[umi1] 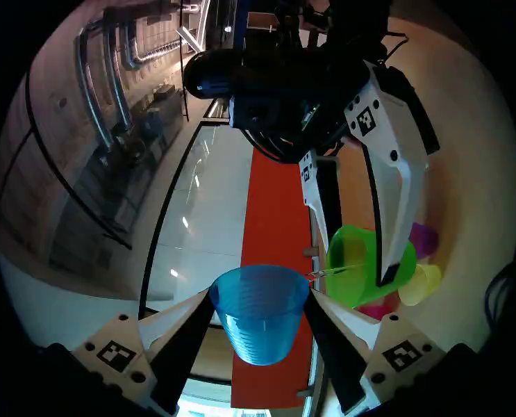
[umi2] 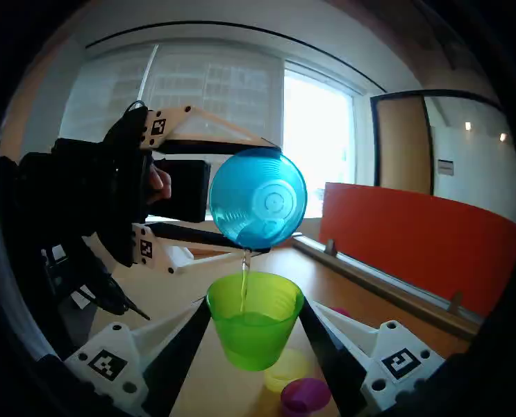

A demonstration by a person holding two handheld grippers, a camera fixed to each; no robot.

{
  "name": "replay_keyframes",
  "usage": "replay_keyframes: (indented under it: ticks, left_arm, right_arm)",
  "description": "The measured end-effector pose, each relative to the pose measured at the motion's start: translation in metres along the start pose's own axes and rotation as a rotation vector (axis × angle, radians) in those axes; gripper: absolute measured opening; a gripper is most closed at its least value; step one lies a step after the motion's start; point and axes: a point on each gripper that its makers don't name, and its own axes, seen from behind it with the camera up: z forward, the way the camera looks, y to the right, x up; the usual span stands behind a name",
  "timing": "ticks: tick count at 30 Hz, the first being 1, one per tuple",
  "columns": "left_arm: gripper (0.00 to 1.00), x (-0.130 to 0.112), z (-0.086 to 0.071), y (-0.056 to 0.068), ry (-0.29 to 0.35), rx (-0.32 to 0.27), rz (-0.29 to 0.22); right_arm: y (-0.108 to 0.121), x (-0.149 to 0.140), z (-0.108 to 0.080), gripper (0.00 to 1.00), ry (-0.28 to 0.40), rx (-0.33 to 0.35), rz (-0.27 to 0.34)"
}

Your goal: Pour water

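Observation:
My left gripper (umi1: 260,300) is shut on a blue translucent cup (umi1: 261,326), tipped well over. In the right gripper view that blue cup (umi2: 258,198) shows its base, held in the left gripper (umi2: 271,198) by a black-gloved hand (umi2: 84,194). A thin stream of water (umi2: 244,281) falls from its rim into the green cup (umi2: 254,326), which holds some liquid. My right gripper (umi2: 254,309) is shut on the green cup just below the blue one. In the left gripper view the green cup (umi1: 355,260) sits between the right gripper's white fingers (umi1: 396,181).
A yellow cup (umi2: 289,368) and a purple cup (umi2: 305,396) stand on the wooden table (umi2: 376,299) under the green cup, with something pink (umi2: 341,311) beside them. An orange partition (umi2: 424,236) runs along the table's far edge. A bright window (umi2: 313,146) lies behind.

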Motion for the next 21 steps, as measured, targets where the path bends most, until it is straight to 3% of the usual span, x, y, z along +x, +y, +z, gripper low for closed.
replay_keyframes:
  ticks: [21]
  left_arm:
    - [0.87,0.0016,0.0009,-0.0037,0.007,-0.003,0.039]
  right_arm:
    - [0.0007,-0.0018,-0.0020,0.92,-0.001,-0.003,0.000]
